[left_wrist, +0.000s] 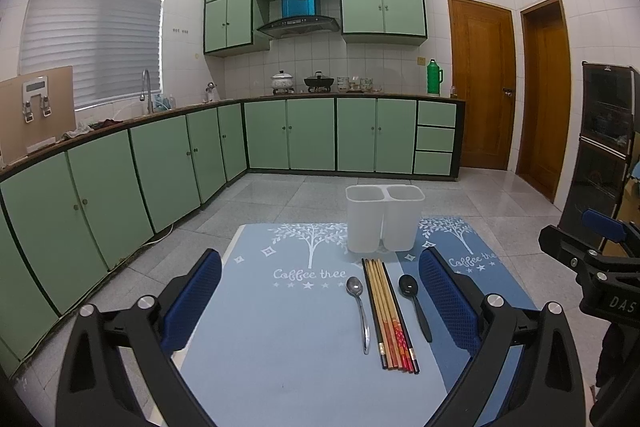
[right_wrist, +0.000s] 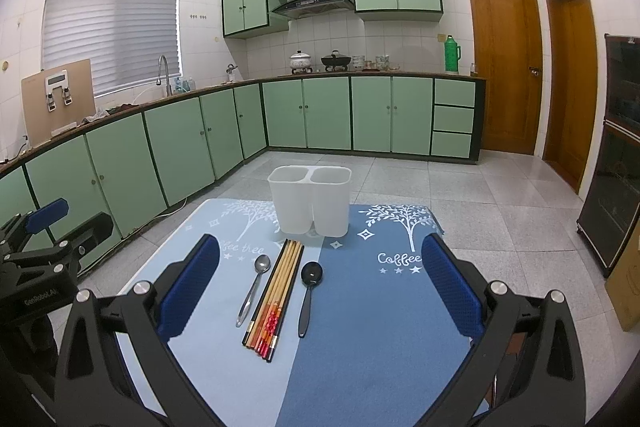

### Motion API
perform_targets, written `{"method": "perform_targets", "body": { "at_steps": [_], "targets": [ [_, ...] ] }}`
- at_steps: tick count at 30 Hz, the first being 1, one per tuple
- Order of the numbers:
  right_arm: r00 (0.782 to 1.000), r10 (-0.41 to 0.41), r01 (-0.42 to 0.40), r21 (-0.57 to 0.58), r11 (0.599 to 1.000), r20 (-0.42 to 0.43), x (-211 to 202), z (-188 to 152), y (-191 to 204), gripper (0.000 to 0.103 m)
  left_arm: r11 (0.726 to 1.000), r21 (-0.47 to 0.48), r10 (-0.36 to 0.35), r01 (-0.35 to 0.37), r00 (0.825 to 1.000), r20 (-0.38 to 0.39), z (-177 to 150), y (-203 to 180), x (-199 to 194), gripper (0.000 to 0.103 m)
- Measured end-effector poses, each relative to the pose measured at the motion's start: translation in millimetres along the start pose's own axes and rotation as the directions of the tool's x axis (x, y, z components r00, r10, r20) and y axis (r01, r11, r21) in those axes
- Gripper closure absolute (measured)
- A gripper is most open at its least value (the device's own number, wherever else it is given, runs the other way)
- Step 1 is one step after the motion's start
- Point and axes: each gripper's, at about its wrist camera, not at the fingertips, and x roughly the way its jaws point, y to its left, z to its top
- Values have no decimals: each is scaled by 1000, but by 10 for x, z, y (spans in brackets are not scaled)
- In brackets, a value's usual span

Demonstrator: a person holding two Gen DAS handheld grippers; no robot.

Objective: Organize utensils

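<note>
While both compartments of the white plastic two-cell holder [left_wrist: 384, 217] are standing empty, silver metal spoon [left_wrist: 360, 307], bundled wooden chopsticks [left_wrist: 390, 315] and black plastic spoon [left_wrist: 416, 303] are lying before it; left gripper [left_wrist: 320, 307] and right gripper [right_wrist: 320, 291] are hovering spread, gripping nothing.

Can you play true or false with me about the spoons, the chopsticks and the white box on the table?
1. The white holder has two compartments. True.
2. A spoon is already inside the holder. False: the silver spoon and the black spoon both lie on the mat.
3. The chopsticks lie between the two spoons. True.
4. The right gripper is squeezing the black spoon. False: it is open and holds nothing.
5. The left gripper is open too. True.
</note>
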Motion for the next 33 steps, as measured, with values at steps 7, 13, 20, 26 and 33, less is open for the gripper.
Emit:
{"method": "perform_targets", "body": {
  "at_steps": [7,13,20,26,33],
  "targets": [
    [1000,-3,3,3,1000,0,36,-6,-19,5,1000,0,-1,1,1000,1,18,0,-8,6],
    [1000,-4,4,5,1000,-3,31,2,-22,5,1000,1,1,-1,1000,-1,27,-10,-15,6],
    [1000,-6,6,4,1000,-4,44,1,-12,5,1000,1,0,0,1000,-1,25,-13,-22,6],
    [1000,-5,5,5,1000,-4,46,-5,-17,5,1000,0,1,-1,1000,-1,22,-9,-21,6],
    [1000,-6,6,6,1000,-7,58,-10,-15,5,1000,-1,2,-2,1000,-4,16,-2,-21,6]
  ]
}}
